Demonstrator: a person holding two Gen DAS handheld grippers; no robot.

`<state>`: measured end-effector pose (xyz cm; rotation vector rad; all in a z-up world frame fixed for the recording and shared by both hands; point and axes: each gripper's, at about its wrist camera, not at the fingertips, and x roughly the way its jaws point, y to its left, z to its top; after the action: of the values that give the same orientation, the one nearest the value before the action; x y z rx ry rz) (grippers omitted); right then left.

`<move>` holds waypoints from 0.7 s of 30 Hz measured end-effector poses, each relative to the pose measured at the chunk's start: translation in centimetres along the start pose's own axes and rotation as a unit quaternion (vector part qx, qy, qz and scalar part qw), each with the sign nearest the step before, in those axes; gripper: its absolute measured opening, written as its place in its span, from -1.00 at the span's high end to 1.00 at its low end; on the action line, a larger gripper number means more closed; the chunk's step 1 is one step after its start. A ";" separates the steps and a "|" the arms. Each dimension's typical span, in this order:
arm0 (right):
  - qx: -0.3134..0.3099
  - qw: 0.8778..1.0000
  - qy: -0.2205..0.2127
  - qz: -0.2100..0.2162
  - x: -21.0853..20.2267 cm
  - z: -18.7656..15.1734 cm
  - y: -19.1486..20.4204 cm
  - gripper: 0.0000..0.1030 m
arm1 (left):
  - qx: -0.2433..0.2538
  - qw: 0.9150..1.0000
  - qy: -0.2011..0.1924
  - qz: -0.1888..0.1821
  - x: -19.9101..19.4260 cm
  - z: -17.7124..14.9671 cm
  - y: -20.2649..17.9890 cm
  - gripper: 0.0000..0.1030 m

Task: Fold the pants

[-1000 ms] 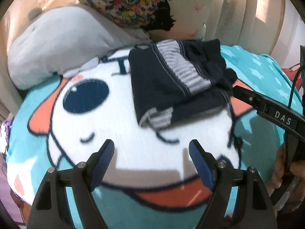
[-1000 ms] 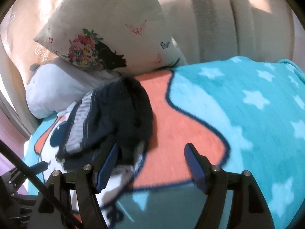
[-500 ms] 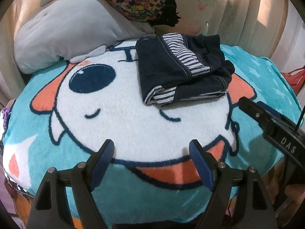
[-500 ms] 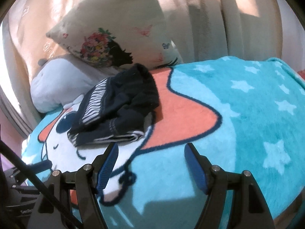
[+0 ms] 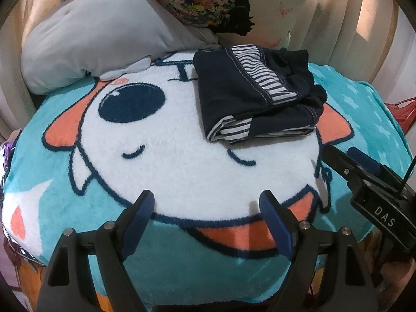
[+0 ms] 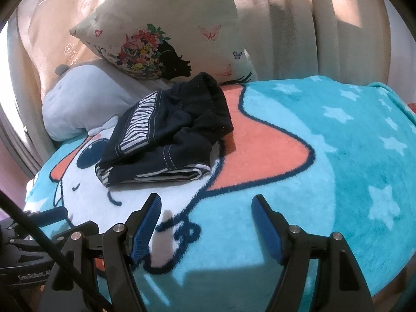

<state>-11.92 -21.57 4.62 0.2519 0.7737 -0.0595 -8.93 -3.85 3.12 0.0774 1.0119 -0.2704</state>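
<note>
The navy pants [image 5: 256,95] with a striped band lie folded into a compact bundle on the cartoon blanket [image 5: 182,161], toward its far side. In the right wrist view the same pants [image 6: 169,132] sit ahead and left of my fingers. My left gripper [image 5: 205,202] hovers open over the blanket's near part, well short of the bundle, nothing between its blue pads. My right gripper [image 6: 205,205] is open too, over the near edge with nothing in it; its black fingers [image 5: 345,161] show at the right edge of the left wrist view.
A grey plush pillow [image 5: 98,41] and a floral cushion [image 5: 208,2] lean against the beige curtain [image 6: 286,26] behind the pants. The teal blanket with stars [image 6: 351,135] drops off at the near and right edges. Something red [image 5: 403,109] lies past the right side.
Both grippers have drawn back from the pants, which now appear smaller and farther away. The right gripper was close against the bundle a second ago. The folded pants lie unmoved.
</note>
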 end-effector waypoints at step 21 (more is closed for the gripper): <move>-0.006 1.000 0.002 -0.005 0.4 -0.2 -0.2 -0.54 | 0.000 1.000 0.012 0.022 1.5 -0.1 0.2 -0.60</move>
<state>-11.81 -21.70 4.17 0.2357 0.7789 -0.0637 -8.21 -3.94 1.78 0.1026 1.0330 -0.2288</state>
